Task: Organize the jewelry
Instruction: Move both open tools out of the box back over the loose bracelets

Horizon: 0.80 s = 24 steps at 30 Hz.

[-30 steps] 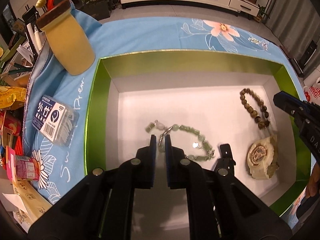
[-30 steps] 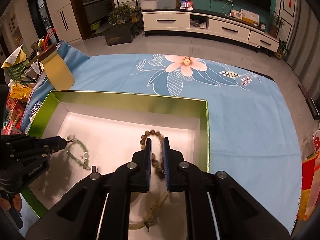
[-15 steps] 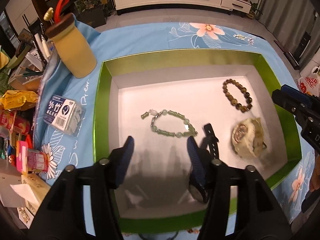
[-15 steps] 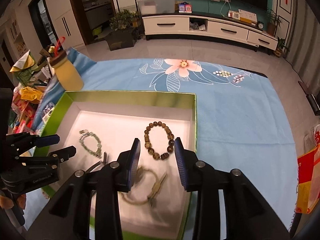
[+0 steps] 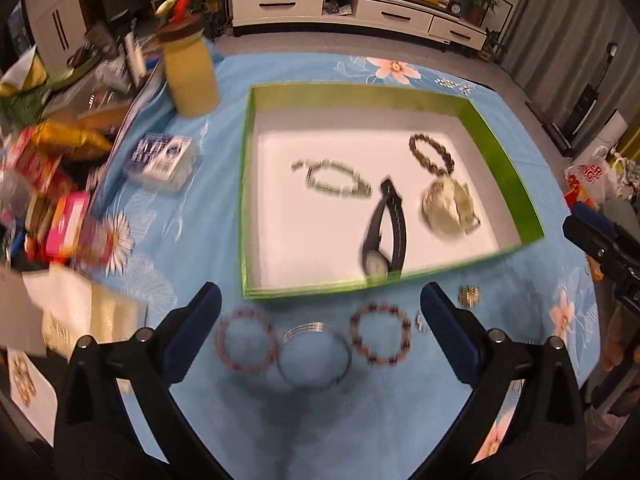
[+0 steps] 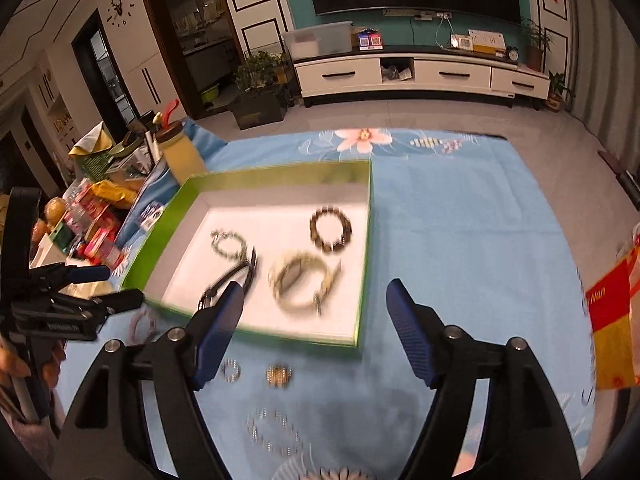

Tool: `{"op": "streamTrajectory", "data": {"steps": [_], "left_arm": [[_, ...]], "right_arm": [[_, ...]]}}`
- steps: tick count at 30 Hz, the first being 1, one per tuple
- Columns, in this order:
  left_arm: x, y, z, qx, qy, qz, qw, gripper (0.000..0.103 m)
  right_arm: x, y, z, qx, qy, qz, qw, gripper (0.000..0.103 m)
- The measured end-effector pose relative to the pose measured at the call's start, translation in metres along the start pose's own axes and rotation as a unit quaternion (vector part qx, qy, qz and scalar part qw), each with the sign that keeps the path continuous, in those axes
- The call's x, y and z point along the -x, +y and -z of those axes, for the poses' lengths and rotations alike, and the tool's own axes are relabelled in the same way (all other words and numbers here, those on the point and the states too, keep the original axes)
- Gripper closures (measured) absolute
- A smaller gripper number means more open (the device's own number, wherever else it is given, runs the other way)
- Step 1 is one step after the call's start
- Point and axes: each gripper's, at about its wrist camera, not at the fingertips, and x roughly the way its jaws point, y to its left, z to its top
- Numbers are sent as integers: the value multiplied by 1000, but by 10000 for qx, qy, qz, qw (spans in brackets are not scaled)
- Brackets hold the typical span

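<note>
**Four pieces boxed, several left on the cloth**

Left wrist view. Left gripper (image 5: pixel 320 312) spread wide, holding nothing. Ahead of its fingers, the green box (image 5: pixel 246 184) on the blue cloth (image 5: pixel 208 184). Inside: green bead bracelet (image 5: pixel 334 180), black watch (image 5: pixel 384 236) nearest the tool, brown bead bracelet (image 5: pixel 431 154) and pale watch (image 5: pixel 450 206) to the far right. Not yet boxed, between the fingers and short of the box's near wall: pink bead bracelet (image 5: pixel 246 344), metal bangles (image 5: pixel 315 354), red bead bracelet (image 5: pixel 380 333). A small gold piece (image 5: pixel 469 295) just beyond the right finger. Picture blurred.

Right wrist view. Right gripper (image 6: pixel 314 330) also spread wide and empty. Box ahead and left of it, same four pieces inside. On the cloth close under the tool: a small silver ring-like piece (image 6: pixel 231 370), a small gold piece (image 6: pixel 279 375), a silver chain bracelet (image 6: pixel 274 426).

Judgement: roughly halfway. Four items placed; at least six loose pieces remain to be picked up and laid in the box.
</note>
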Motion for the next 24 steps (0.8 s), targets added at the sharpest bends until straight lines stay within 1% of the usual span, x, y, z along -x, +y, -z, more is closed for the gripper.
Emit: {"op": "streamTrajectory", "data": {"steps": [2, 4, 7, 11, 13, 15, 17, 19, 21, 23, 24], "left_arm": [[3, 7, 16, 93, 24, 46, 9999, 2], [4, 15, 34, 236, 51, 171, 9996, 2], [7, 25, 55, 467, -30, 331, 9984, 2], [14, 35, 79, 742, -331, 481, 9955, 2], [20, 37, 91, 777, -573, 413, 9945, 2], [25, 38, 101, 740, -793, 334, 9935, 2], [27, 37, 108, 671, -857, 264, 9937, 2], [27, 32, 114, 511, -860, 152, 9949, 2], [27, 26, 121, 307, -882, 120, 9956, 2], [26, 19, 126, 131, -803, 192, 9965, 2], [24, 16, 128, 65, -670, 309, 9973, 2]], "right_arm": [[1, -1, 12, -45, 64, -11, 10000, 29], [4, -2, 29, -31, 130, -6, 9999, 29], [6, 0, 55, 74, 236, 38, 9997, 29], [6, 7, 80, 226, 344, 45, 9991, 29], [6, 11, 91, 276, 432, 24, 9987, 29], [5, 14, 98, 269, 488, -19, 9984, 29], [6, 16, 104, 264, 505, -90, 9983, 29], [6, 19, 109, 284, 485, -105, 9984, 29], [6, 22, 112, 335, 492, -90, 9982, 29], [6, 26, 116, 412, 506, -51, 9979, 29], [6, 28, 118, 450, 509, -45, 9977, 29]]}}
